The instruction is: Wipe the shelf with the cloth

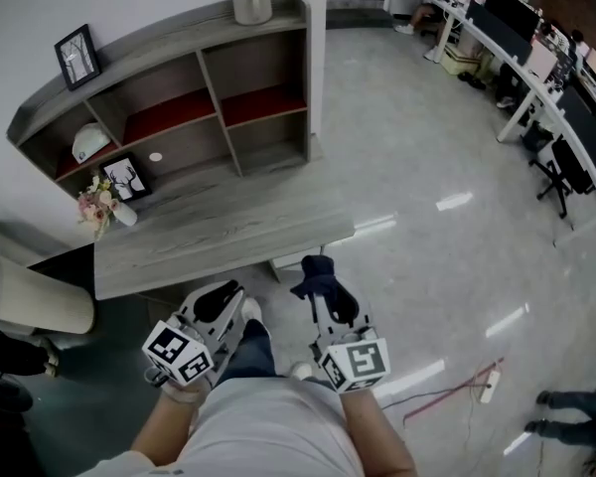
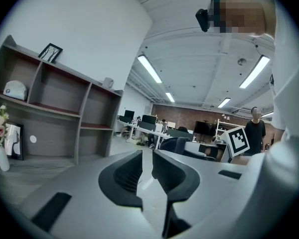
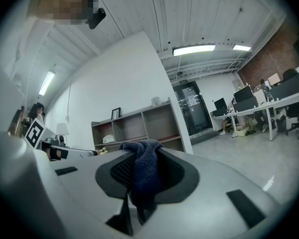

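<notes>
1. Head view alone shows the dark cloth (image 1: 318, 278) well apart from the shelf (image 1: 169, 97), out in front of it.
2. Right gripper view: the right gripper (image 3: 145, 169) is clamped on that cloth.
3. Left gripper view: the left gripper (image 2: 147, 171) is empty, its jaws a narrow gap apart.
4. The shelf's upper-left compartment holds a white cap (image 1: 89, 142), and the one below it holds a framed picture (image 1: 127, 177).

The desktop (image 1: 228, 229) lies bare at centre and right. At its far left stand a flower vase (image 1: 104, 205) and small frame (image 1: 127, 177). A white cap (image 1: 89, 142) occupies the left compartment (image 1: 68, 127).
</notes>
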Motion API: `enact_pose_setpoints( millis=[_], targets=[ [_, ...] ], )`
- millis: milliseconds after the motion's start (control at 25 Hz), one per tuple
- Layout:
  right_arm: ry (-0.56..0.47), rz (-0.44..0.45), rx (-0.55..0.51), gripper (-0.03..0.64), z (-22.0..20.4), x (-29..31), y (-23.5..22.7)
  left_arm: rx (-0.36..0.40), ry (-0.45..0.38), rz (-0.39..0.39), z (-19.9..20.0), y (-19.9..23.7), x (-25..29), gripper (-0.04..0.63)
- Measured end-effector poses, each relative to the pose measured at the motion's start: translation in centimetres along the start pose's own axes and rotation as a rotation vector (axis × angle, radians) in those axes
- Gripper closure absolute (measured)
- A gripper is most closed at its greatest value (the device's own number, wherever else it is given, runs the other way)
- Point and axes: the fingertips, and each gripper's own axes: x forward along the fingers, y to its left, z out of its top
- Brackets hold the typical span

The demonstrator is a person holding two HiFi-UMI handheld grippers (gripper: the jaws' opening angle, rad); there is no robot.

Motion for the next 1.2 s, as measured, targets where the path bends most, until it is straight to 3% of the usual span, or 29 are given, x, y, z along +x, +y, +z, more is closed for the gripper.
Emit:
enact_pose_setpoints(
  millis=[480, 800, 1200],
  targets=[
    [0.023, -0.051, 0.004, 0.543, 0.5, 14.8, -2.5, -0.029, 0.011, -0.04, 3.7, 13.6, 6.2, 0.543],
    [0.003, -0.087, -0.003, 0.543, 1.6, 25.3, -2.0, 0.003, 0.012, -0.102, 8.0, 23.2, 9.2, 0.543],
    [-0.014, -0.086, -0.016, 0.543, 3.1, 33.7, -1.9, 0.005, -0.004, -0.095, 10.6, 30.5, 10.6, 0.543]
  ],
)
